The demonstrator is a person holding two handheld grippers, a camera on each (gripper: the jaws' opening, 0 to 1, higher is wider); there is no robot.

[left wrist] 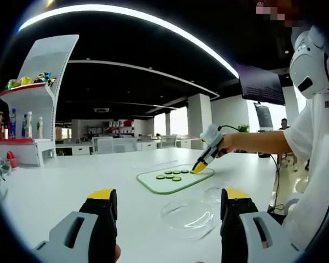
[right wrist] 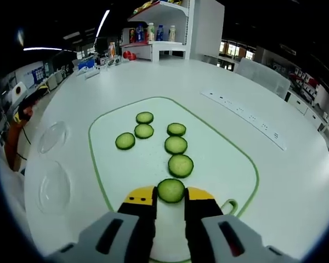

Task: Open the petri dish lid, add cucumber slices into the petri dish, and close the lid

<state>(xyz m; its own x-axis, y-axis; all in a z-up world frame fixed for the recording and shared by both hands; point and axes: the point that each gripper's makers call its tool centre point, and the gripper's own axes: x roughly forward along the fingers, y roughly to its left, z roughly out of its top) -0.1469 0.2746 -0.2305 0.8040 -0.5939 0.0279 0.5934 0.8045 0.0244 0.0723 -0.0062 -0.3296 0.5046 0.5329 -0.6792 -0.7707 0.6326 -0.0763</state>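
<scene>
Cucumber slice (right wrist: 171, 190) pinched between right gripper (right wrist: 170, 196) fingers over cutting board (right wrist: 230, 159); left gripper (left wrist: 169, 200) fingers wide above worktop (left wrist: 71, 181).

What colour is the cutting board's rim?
Green, around a white cutting board; clearest in the right gripper view.

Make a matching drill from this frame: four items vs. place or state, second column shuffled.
Items:
1. right gripper
2. left gripper
3. cutting board
4. two clear dish halves

Place or state:
A. bare on the table, beside the board
B. jaws apart, nothing between them
C. jaws either side of a cucumber slice
D. carries loose cucumber slices

Pairs: 1-C, 2-B, 3-D, 4-A
</scene>
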